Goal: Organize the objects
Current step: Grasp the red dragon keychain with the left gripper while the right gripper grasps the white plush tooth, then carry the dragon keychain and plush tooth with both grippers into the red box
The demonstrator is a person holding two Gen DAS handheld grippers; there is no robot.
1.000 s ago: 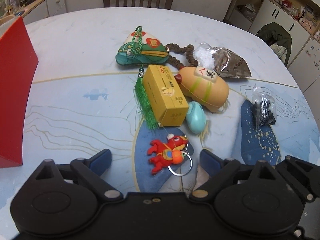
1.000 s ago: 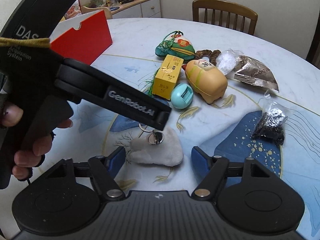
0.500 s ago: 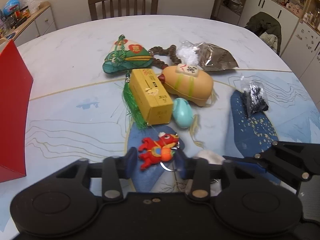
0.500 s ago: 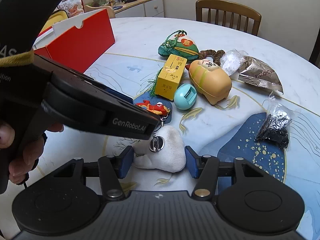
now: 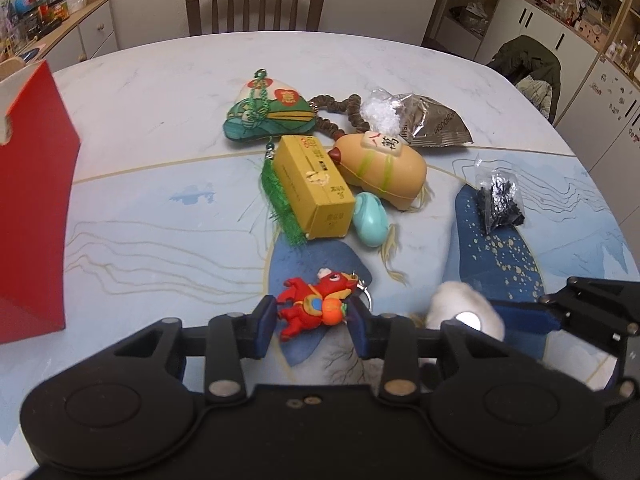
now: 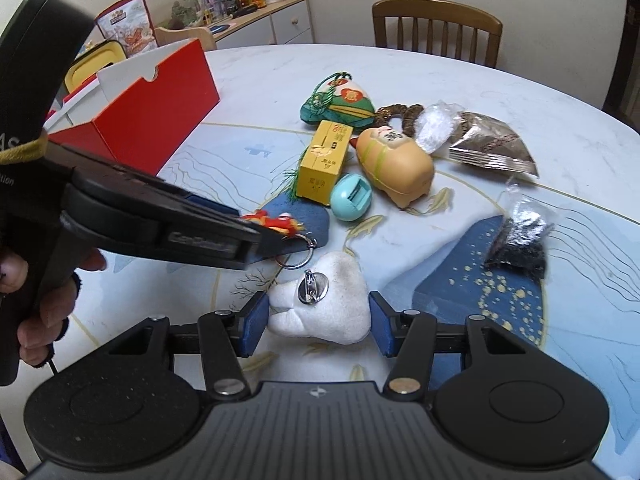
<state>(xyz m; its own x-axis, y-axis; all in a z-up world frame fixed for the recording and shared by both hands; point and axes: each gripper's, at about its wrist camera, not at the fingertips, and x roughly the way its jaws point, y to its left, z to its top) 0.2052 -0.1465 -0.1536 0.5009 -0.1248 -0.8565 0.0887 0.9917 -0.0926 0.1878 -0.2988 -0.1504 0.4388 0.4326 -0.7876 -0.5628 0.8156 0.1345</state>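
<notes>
My left gripper [image 5: 312, 326] is shut on a red dragon keychain [image 5: 314, 306], whose red body also shows in the right wrist view [image 6: 274, 220] with its ring below. My right gripper [image 6: 318, 322] is shut on a white plush tooth [image 6: 324, 306] with a metal clasp; the plush also shows in the left wrist view [image 5: 464, 312]. Farther back lie a yellow box [image 5: 316, 188], a teal egg-shaped item [image 5: 370, 220], a tan plush [image 5: 382, 168] and a green pouch [image 5: 268, 116].
A red open box [image 6: 148, 108] stands at the table's left. A bead bracelet [image 5: 334, 108], a brown foil packet [image 5: 434, 122] and a bag of black bits [image 5: 500, 200] lie at the right. A wooden chair [image 5: 256, 2] stands behind the table.
Both grippers have closed from wide open: the left onto the red dragon keychain, the right onto the white plush tooth. Both have moved slightly forward.
</notes>
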